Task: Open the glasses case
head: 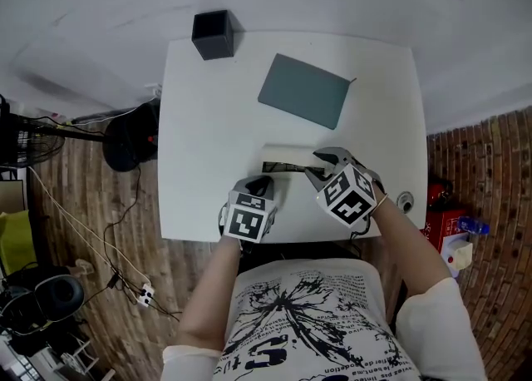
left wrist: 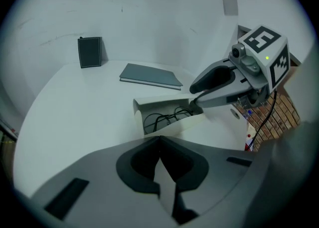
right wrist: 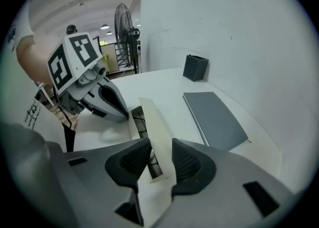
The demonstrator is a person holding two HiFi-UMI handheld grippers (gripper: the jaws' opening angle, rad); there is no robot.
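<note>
Right hand-held gripper (right wrist: 160, 156) tight on raised lid (right wrist: 153, 120) of glasses case (left wrist: 169, 118)

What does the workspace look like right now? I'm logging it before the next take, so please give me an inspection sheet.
Surface: white table.
Job's things: glasses case open, glasses inside.
Clutter: grey notebook; black box at the far edge.
Grippers: left claw shut on the case's near wall; right claw shut on its raised lid.
Cables: cord and power strip on the floor, left.
Surroundings: wooden floor, fan, brickwork.
</note>
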